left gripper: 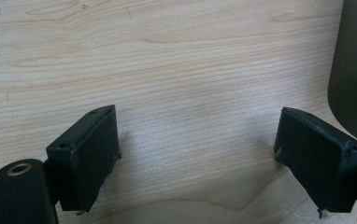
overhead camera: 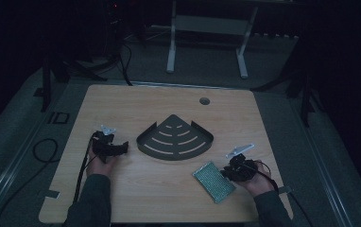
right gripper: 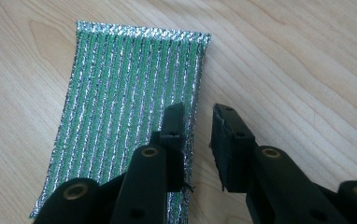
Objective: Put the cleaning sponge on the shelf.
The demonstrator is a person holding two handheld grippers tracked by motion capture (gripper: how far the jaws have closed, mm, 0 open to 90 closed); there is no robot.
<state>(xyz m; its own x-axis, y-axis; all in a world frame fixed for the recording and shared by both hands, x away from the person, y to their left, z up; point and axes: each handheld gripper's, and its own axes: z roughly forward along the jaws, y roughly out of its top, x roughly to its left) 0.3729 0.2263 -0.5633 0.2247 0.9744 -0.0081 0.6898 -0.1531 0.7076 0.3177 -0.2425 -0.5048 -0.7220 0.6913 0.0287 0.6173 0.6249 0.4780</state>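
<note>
Left tongs (left gripper: 197, 154) spread wide over bare wood surface (overhead camera: 136, 101), just left of the dark corner shelf (overhead camera: 175, 138). Right tongs (right gripper: 200, 116) narrowly apart, nothing clamped, one jaw over the edge of the green-silver scrub pad (right gripper: 125, 112), lying flat near the shelf's lower right.

Table (left gripper: 181, 56): pale wood grain, smooth. Scouring pad (right gripper: 130, 93): green-silver glittery weave, ribbed. Corner shelf (overhead camera: 175, 137): dark, matt.

We see a light wooden worktop (overhead camera: 136, 101) on grey carpeted floor (overhead camera: 207, 61), white metal desk legs (overhead camera: 171, 52) beyond, the room dim
</note>
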